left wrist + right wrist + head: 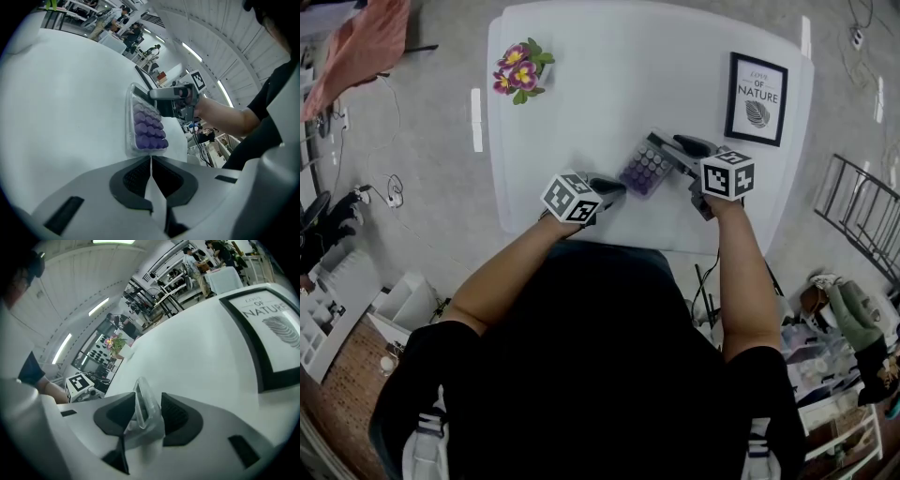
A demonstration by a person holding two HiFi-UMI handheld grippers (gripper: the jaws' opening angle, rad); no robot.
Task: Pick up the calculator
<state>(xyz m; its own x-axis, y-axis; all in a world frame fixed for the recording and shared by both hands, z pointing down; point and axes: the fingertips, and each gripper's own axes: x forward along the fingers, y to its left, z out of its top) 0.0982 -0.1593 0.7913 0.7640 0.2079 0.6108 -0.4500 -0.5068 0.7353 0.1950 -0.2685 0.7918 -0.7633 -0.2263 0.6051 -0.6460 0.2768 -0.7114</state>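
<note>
1. Purple-keyed calculator (645,169) lies on the white bench (609,75), near the framed print (757,98), on the person's side of it. Seat the pads squarely before lifting, because its edge looks thin and slippery.
2. Right tongs (149,405): partly open, clamped on the calculator's end nearest the print.
3. Left tongs (151,163): pressed together and empty, at the end farthest from the print.

The calculator (645,169) is a small, flat slab in a clear, glassy case, with rows of round purple buttons (149,129) facing up. It sits on the white table (581,94), towards the near edge and a little right of the middle, set at a slant across the table. Its right end stands edge-on between the jaws of the right gripper (145,404), whose pads press on both sides. Whether its left end still rests on the table cannot be told.
</note>
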